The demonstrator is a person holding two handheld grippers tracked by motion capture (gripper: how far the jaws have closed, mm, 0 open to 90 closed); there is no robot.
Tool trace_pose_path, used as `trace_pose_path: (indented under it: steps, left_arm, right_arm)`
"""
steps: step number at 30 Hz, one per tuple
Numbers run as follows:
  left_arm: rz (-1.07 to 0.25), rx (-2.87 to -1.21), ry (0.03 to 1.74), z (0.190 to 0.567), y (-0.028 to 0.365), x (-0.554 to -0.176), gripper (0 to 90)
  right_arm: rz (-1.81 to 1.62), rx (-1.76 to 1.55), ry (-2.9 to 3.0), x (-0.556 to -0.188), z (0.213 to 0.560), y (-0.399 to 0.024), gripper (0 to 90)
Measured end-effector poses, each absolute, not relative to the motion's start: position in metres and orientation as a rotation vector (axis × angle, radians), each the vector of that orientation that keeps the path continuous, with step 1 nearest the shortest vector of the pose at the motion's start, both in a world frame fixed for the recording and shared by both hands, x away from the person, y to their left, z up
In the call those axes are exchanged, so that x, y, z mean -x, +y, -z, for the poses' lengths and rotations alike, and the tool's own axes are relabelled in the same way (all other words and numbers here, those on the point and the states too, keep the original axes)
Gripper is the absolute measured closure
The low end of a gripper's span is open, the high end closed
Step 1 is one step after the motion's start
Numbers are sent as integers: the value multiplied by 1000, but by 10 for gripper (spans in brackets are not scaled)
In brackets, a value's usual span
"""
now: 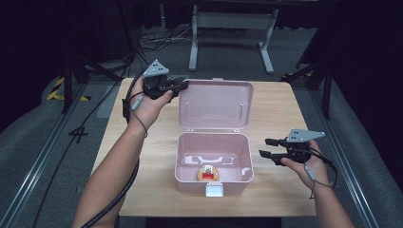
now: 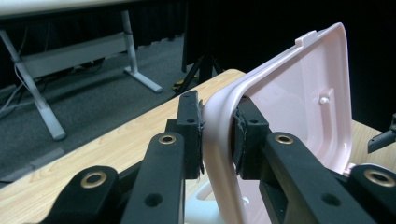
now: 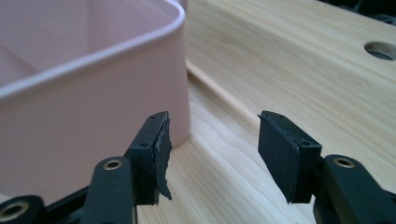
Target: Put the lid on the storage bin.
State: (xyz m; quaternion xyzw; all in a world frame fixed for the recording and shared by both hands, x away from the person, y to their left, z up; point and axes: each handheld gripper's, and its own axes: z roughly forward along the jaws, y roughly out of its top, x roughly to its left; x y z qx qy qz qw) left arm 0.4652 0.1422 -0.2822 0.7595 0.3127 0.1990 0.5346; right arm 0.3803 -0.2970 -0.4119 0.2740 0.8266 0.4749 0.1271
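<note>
A pink plastic box point(image 1: 214, 164) stands open in the middle of the wooden table, its lid point(image 1: 216, 103) tipped back and upright. My left gripper point(image 1: 183, 85) is shut on the lid's upper left corner; in the left gripper view the pink lid rim point(image 2: 218, 135) is pinched between both black pads. Inside the box lies a small round yellow and red item point(image 1: 208, 173). My right gripper point(image 1: 266, 148) hovers open just right of the box, nothing between its jaws; the right gripper view has the box wall point(image 3: 93, 88) close on the left.
The wooden table point(image 1: 142, 142) has bare surface left and right of the box. A white latch point(image 1: 214, 190) sticks out at the box's front. A round hole point(image 3: 380, 50) shows in the tabletop. Beyond the table are a white desk frame point(image 1: 233, 28) and cables on grey carpet.
</note>
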Motion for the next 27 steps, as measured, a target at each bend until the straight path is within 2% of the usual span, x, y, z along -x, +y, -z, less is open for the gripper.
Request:
trace_pose_path:
  steps: [18, 27]
  left_arm:
    - [-503, -1793, 653, 275, 146, -424, 716]
    - [-517, -1785, 605, 277, 149, -404, 698]
  right_arm:
    - [-1501, -752, 2387, -368, 393, -286, 474]
    - [-1505, -677, 2455, -357, 379, -283, 786]
